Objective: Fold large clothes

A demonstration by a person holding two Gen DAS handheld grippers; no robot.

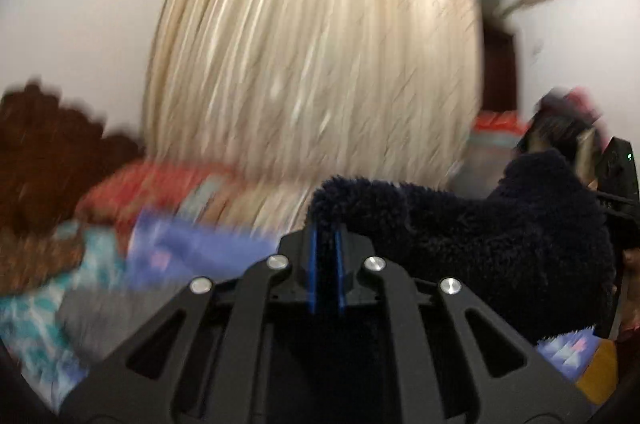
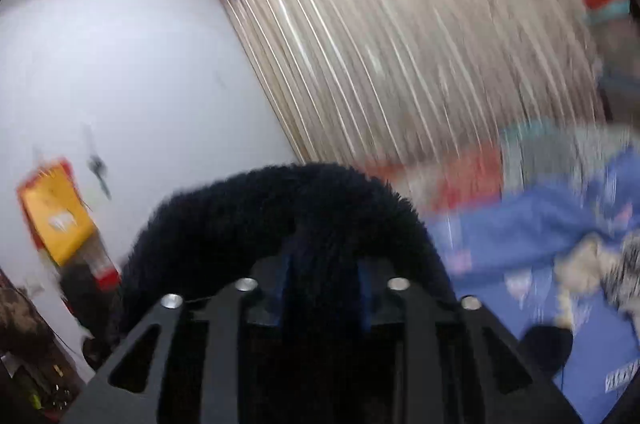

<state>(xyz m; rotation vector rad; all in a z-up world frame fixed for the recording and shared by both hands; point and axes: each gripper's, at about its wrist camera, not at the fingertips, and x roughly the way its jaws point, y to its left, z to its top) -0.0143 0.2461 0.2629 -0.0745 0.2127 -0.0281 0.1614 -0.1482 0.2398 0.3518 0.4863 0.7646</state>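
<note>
Bedroom: pale curtain (image 1: 312, 44) at 12 o'clock, blue bedspread (image 2: 540, 224) at 3.
Lifting dark fleece garment (image 1: 500, 224) off bed.
Pinching fleece edge, left hand-held gripper (image 1: 326, 236) clamped tight.
Gripping thick fold, right hand-held gripper (image 2: 324, 264) part-spread.
Next: spreading flat before folding.

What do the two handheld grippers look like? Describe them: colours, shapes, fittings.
Both match. The left gripper and right gripper have matte black linkage arms with elongated cut-out slots, four round silver pivot bolts in a row, and black fingers faced with blue pads. No cables or markings are visible.
</note>
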